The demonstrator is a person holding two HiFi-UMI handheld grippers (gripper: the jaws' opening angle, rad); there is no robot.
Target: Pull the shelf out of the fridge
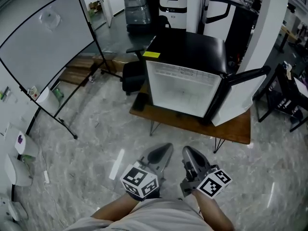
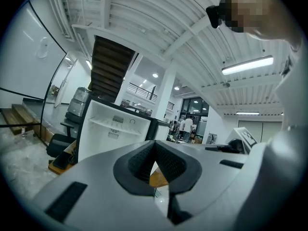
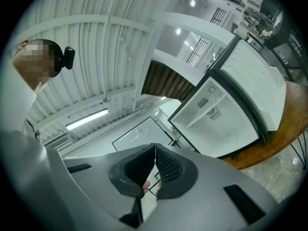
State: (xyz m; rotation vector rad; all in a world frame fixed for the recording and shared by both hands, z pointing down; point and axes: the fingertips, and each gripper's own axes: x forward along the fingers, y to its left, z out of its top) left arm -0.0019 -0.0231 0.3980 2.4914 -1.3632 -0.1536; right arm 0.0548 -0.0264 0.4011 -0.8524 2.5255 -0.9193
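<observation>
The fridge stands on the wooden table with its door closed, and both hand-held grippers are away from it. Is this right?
No: the door is open, swung to the right, as the head view shows. The fridge stands on the wooden table, with the left hand-held gripper and right hand-held gripper away from it.

Lower part of the fridge [image 2: 113, 129] and most of the desk [image 2: 60, 163] covered by the grey body of the left tongs [image 2: 155, 154] in the left gripper view. Far people [image 2: 185, 125] too small to make out. In the head view, forearms [image 1: 118, 210] cut off at the near edge; black chair [image 1: 134, 76] half concealed behind the fridge's left side.
</observation>
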